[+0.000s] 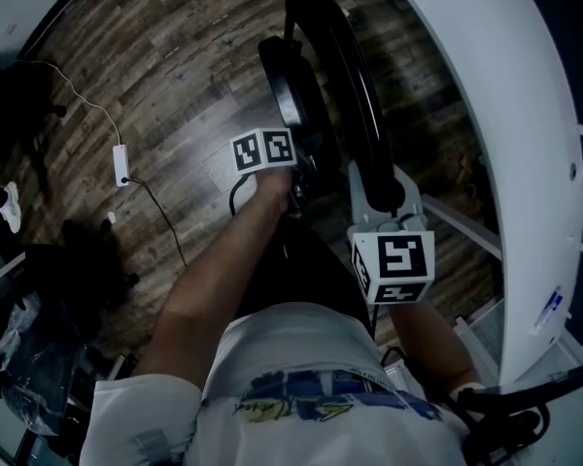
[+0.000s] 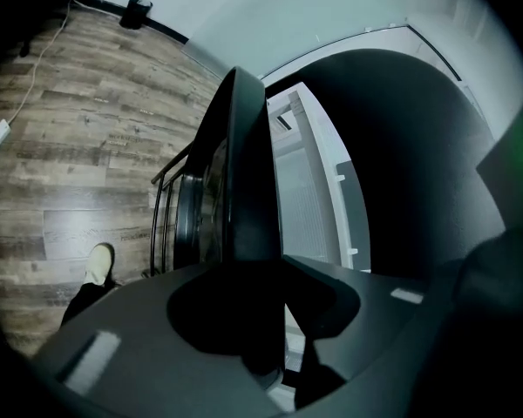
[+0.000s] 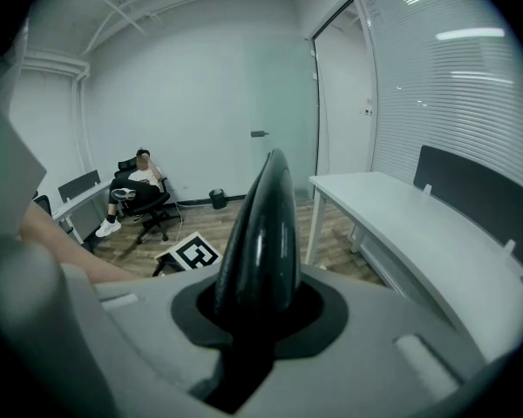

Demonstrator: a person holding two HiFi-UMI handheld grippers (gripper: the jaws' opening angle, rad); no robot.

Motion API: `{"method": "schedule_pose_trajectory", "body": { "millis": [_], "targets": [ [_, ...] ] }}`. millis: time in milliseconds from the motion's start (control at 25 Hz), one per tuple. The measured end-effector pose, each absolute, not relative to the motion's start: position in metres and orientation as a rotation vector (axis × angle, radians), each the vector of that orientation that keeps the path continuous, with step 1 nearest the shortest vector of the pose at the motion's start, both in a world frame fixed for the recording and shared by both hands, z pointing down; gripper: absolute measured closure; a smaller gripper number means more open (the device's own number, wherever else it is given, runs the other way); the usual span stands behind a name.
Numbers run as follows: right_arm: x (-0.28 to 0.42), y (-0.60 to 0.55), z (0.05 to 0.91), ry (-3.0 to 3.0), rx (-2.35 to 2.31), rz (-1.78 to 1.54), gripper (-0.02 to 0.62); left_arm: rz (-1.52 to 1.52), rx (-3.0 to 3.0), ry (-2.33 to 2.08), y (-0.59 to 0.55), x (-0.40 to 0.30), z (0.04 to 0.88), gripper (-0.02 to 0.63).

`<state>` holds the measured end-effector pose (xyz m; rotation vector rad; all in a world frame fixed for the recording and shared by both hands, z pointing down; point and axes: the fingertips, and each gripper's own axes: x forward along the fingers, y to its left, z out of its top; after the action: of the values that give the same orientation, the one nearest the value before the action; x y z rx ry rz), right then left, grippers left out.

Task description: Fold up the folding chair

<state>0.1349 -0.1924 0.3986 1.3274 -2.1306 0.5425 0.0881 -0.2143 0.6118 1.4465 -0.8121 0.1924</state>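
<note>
One white bench (image 1: 510,163) curves at the right; just beside it the black folding chair (image 1: 342,85) stands edge-on, right tool (image 1: 374,190) clenched on its rounded back edge, left tool (image 1: 296,178) clenched on its flat panel.

Dim room with a wood-plank floor (image 1: 175,56) and pale walls (image 3: 200,85). A long white tabletop (image 3: 401,207) stands beside window blinds (image 3: 453,77). Far off, a person (image 3: 138,179) sits in an office chair (image 3: 152,209).
</note>
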Motion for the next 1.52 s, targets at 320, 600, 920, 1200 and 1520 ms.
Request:
{"method": "schedule_pose_trajectory", "body": {
  "millis": [320, 600, 920, 1200, 1520],
  "targets": [
    [0.128, -0.197, 0.397, -2.106, 1.361, 0.56, 0.528, 0.288, 1.418, -0.843, -0.227, 0.108, 0.61, 0.477],
    [0.123, -0.221, 0.387, -2.07, 1.43, 0.615, 0.531, 0.386, 1.421, -0.828, -0.248, 0.116, 0.6, 0.479],
    [0.13, -0.258, 0.379, -2.042, 1.458, 0.673, 0.535, 0.442, 1.401, -0.842, -0.276, 0.119, 0.594, 0.479],
    [0.149, -0.286, 0.361, -2.127, 1.385, 0.652, 0.535, 0.398, 1.384, -0.912, -0.308, 0.131, 0.575, 0.479],
    [0.188, -0.335, 0.361, -2.269, 1.206, 0.589, 0.535, 0.289, 1.317, -1.058, -0.361, 0.158, 0.574, 0.477]
  ]
}}
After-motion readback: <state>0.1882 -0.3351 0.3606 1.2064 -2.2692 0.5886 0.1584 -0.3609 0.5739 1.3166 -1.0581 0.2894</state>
